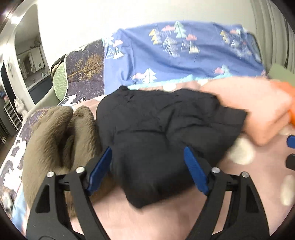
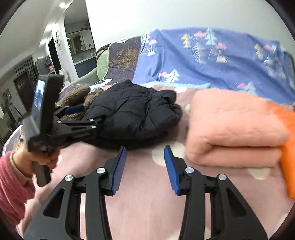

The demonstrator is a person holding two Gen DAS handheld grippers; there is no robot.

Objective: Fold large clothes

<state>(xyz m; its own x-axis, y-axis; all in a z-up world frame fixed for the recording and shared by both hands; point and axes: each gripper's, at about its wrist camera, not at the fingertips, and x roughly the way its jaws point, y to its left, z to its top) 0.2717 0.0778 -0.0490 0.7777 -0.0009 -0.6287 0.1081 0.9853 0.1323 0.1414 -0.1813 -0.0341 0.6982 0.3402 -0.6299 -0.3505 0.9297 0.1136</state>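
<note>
Lying crumpled, black puffer jacket (image 2: 132,109), quilted, bunched

White wall (image 2: 129,16), arched doorway (image 2: 77,37)

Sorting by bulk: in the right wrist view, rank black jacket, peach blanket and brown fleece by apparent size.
1. peach blanket and black jacket: look alike; the blanket is nearer, so unsure.
2. brown fleece: smallest, partly hidden.

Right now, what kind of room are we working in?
Most likely a home living room or bedroom: clothes lie on a soft pink dotted blanket before a cushioned backrest draped in blue tree-print fabric, with a crumpled black puffy jacket, a folded peach fleece blanket and an arched doorway beyond.
</note>
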